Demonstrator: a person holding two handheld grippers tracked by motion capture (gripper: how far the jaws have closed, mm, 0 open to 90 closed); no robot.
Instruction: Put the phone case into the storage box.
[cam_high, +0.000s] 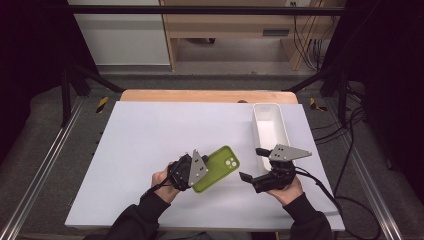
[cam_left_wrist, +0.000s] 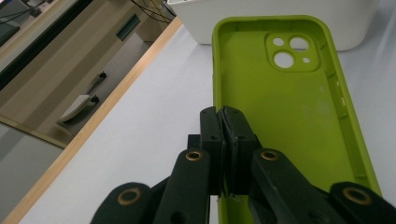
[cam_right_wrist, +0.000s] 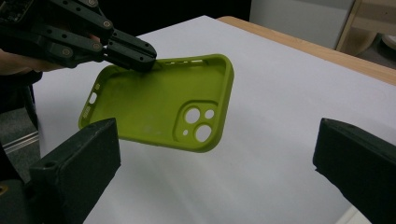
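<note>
Left gripper view shows the left claw (cam_left_wrist: 227, 122) clenched on the side wall of the green phone case (cam_left_wrist: 285, 98), lifting it tilted off the worktop (cam_high: 150, 135), probably to present it to the released right claw (cam_high: 253, 163) just beside it.

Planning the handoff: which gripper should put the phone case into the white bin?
Left, probably. The left gripper is already shut on the green phone case, lifted off the table. The right gripper is open, though nearer the white bin.

The green phone case (cam_left_wrist: 285, 107) looks like matt, smooth soft plastic; the white tray (cam_high: 270, 127) is smooth, slightly glossy plastic.
</note>
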